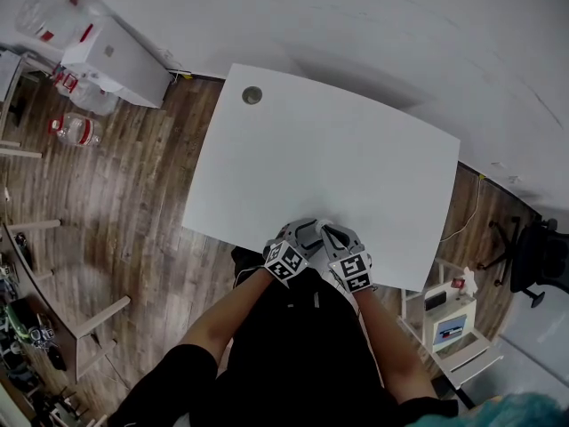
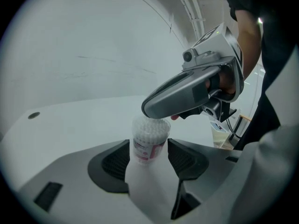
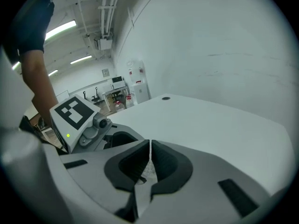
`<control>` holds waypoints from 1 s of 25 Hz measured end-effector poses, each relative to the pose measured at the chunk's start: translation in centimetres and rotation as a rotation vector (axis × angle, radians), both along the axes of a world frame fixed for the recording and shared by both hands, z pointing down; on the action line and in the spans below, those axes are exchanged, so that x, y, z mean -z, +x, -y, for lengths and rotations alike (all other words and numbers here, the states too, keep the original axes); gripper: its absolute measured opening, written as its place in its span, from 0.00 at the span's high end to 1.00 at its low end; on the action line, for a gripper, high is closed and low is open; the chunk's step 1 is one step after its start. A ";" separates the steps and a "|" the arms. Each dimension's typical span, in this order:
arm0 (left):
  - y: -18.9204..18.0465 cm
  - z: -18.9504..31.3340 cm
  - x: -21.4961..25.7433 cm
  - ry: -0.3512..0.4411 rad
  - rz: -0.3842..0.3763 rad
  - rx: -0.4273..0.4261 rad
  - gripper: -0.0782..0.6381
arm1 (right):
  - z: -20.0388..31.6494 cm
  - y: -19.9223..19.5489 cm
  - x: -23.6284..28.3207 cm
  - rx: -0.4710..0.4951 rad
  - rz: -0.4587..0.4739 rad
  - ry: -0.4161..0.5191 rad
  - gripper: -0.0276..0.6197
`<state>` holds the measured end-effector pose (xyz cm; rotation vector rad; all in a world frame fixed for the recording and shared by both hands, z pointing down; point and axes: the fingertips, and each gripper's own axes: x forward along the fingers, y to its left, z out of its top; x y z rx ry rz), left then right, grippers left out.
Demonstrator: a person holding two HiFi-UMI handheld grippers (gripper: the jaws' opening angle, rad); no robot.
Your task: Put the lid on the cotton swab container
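The cotton swab container [image 2: 149, 136], a clear tub full of white swabs with a red label, stands upright between the jaws of my left gripper [image 2: 148, 154], which is shut on it. My right gripper [image 2: 156, 110] hangs directly over the tub's open top, almost touching it. In the right gripper view its jaws [image 3: 150, 148] are pressed nearly together on a thin clear piece, the lid [image 3: 149, 167], which is mostly hidden. In the head view the left gripper [image 1: 298, 237] and the right gripper [image 1: 334, 237] meet at the near edge of the white table [image 1: 338, 149].
A round cable hole [image 1: 252, 95] sits in the table's far left corner. On the wooden floor are a water bottle [image 1: 78, 129] and a white box [image 1: 120, 60] at the left, and a small white shelf unit [image 1: 449, 323] and a black chair [image 1: 533, 256] at the right.
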<state>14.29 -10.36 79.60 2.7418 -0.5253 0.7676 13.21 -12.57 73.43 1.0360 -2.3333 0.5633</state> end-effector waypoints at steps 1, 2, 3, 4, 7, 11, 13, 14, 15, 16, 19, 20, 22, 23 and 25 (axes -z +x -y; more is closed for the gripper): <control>-0.2 0.0 0.1 -0.001 0.002 -0.001 0.54 | 0.2 0.1 0.4 -0.012 0.006 0.009 0.91; -0.5 -0.1 0.1 -0.002 0.003 -0.001 0.54 | 0.3 0.3 0.8 -0.025 0.013 0.018 0.91; -0.7 -0.3 0.2 -0.006 0.005 0.001 0.54 | 0.4 0.5 1.1 -0.040 0.024 0.025 0.91; -1.1 -0.5 0.3 -0.012 0.005 0.004 0.54 | 0.5 0.7 1.5 -0.052 0.037 0.029 0.91; -2.5 -1.2 1.1 -0.043 -0.021 0.033 0.54 | 0.5 1.6 2.4 -0.081 0.069 0.032 0.91; -4.0 -1.5 4.1 -0.038 -0.070 0.097 0.54 | 0.5 3.3 3.4 -0.128 0.097 0.030 0.91; -4.4 -1.6 5.9 -0.034 -0.102 0.135 0.54 | 0.5 3.7 4.2 -0.151 0.114 0.041 0.91; -4.6 -1.5 6.9 -0.035 -0.123 0.158 0.54 | 0.5 3.8 4.7 -0.160 0.121 0.047 0.91; -4.8 -1.4 8.0 -0.037 -0.150 0.182 0.54 | 0.4 3.8 5.2 -0.169 0.126 0.053 0.91; -4.9 -1.3 9.2 -0.040 -0.181 0.201 0.54 | 0.3 3.7 5.9 -0.179 0.131 0.062 0.91; -5.4 -1.3 13.3 -0.051 -0.302 0.215 0.55 | -0.1 3.1 8.5 -0.224 0.152 0.118 0.91; -5.6 -1.4 14.5 -0.051 -0.334 0.208 0.58 | -0.3 3.0 9.5 -0.248 0.158 0.143 0.91; -6.0 -2.0 16.6 -0.030 -0.356 0.190 0.59 | -0.9 3.0 11.3 -0.299 0.162 0.186 0.91; -6.1 -2.3 17.5 -0.013 -0.354 0.178 0.60 | -1.3 3.1 12.1 -0.327 0.161 0.202 0.91; -6.2 -3.0 19.2 0.012 -0.363 0.145 0.67 | -2.3 3.3 13.4 -0.386 0.163 0.221 0.91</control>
